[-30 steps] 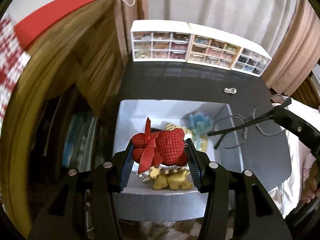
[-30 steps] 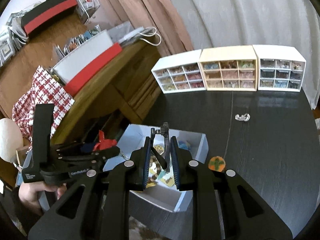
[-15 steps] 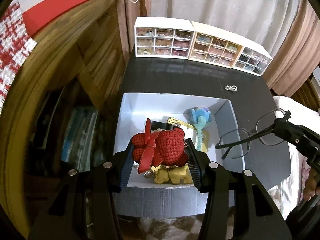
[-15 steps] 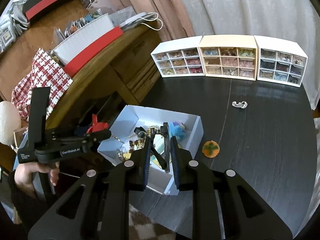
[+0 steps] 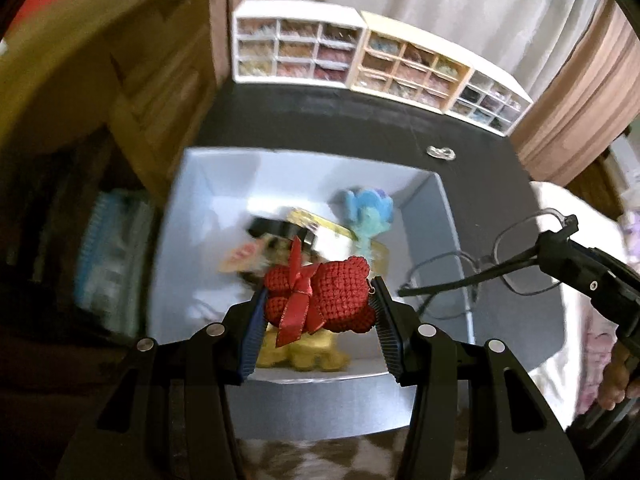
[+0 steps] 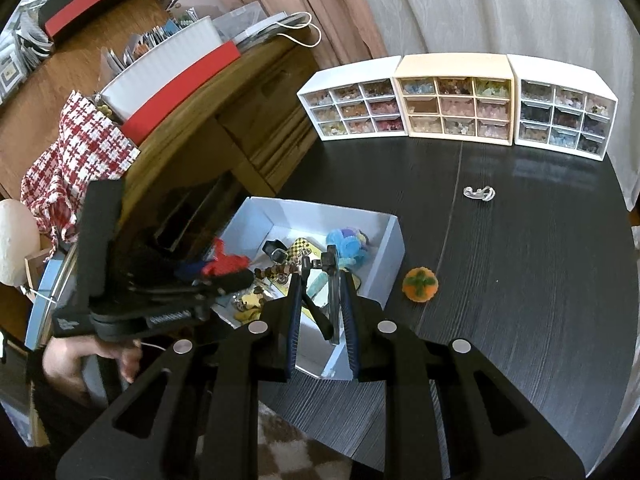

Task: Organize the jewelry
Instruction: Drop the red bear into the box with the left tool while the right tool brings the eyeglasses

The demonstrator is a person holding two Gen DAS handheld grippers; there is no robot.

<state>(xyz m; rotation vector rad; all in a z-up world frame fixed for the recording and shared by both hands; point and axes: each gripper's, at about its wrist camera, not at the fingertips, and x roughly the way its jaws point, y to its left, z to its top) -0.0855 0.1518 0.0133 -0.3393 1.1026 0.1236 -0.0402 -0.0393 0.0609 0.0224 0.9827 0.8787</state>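
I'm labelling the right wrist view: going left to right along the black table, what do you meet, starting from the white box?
White box → orange ball → silver clasp.

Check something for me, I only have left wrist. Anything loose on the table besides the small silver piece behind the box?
Observer: Yes. An orange knitted ball sits on the table, just outside the right wall of the white box.
Operator: Are the right jaws really clamped on the glasses?
Observer: Yes. The right gripper is shut on the glasses, which stand upright between its pads.
Operator: The cabinet on my left is a blur. What's on it?
Observer: A red-and-white checked cloth hangs over its near edge.
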